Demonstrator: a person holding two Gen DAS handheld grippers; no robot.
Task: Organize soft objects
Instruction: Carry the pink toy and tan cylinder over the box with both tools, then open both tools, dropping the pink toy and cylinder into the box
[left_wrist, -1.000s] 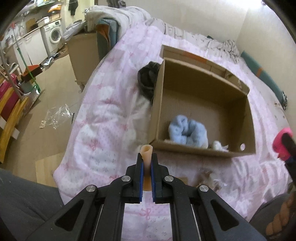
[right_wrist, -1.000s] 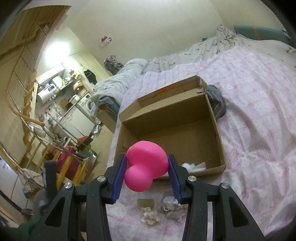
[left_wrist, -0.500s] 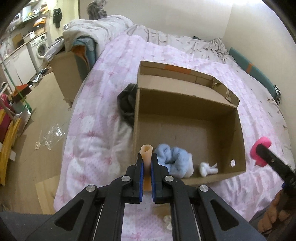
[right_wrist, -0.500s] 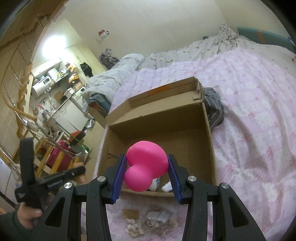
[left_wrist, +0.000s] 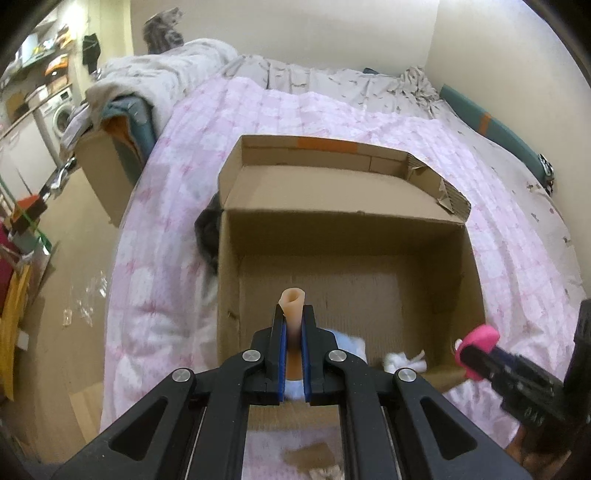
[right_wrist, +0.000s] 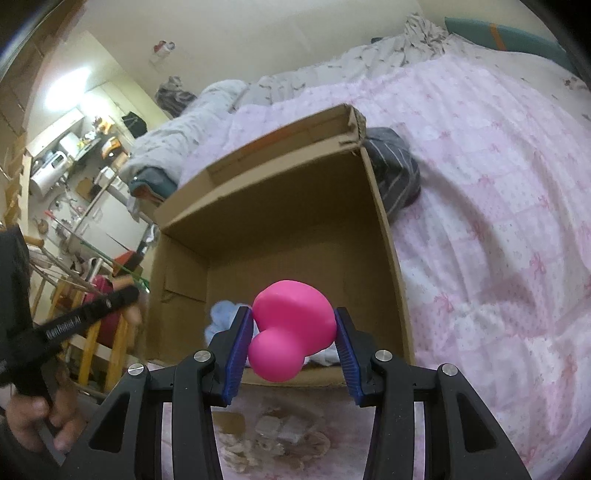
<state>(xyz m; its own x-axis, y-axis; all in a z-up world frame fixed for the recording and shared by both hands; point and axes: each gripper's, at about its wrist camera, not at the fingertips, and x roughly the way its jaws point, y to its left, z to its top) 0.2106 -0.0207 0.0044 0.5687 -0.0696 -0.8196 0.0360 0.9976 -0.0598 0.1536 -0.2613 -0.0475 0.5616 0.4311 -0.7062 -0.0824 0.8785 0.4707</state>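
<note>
Left wrist view
Left gripper (left_wrist: 294, 354): held above the near wall of the box, pointing forward and down; fingers clamped together on a tan tube (left_wrist: 293, 310) that stands upright between the blue pads, open end up.
Box (left_wrist: 229, 280): open cardboard box on the pink quilt (left_wrist: 155, 236), lid flap folded back on the far side.
Box contents: a light blue cloth (left_wrist: 351, 341) and a small white tuft (left_wrist: 402, 362) lie against the near wall; the floor beyond them is bare cardboard.
Right gripper (left_wrist: 476, 345): enters from the right edge, just beside the box's near right corner, with a pink toy (left_wrist: 480, 338) at its tip.
Hard to see: most of the blue cloth is hidden behind the left gripper; a dark cloth (left_wrist: 207, 236) is half hidden behind the box's left wall; blurred scraps lie on the quilt at the bottom edge.

Right wrist view
Right gripper (right_wrist: 293, 341): pointing into the box (right_wrist: 384, 236) from above its near wall; fingers closed onto the pink toy (right_wrist: 291, 332), a rounded two-lobed shape pressed by both blue pads.
Box contents: blue cloth (right_wrist: 221, 317) at near left, something white at near right, both mostly covered by the toy.
Left hand (right_wrist: 40, 421): at the left edge, fingers wrapped around the handle of the other gripper; its tip is blurred.
Beside box: striped dark cloth (right_wrist: 395, 177) touching the right wall.
Hard to see: pale crumpled scraps (right_wrist: 273, 435) on the quilt under the gripper, kind unclear.
</note>
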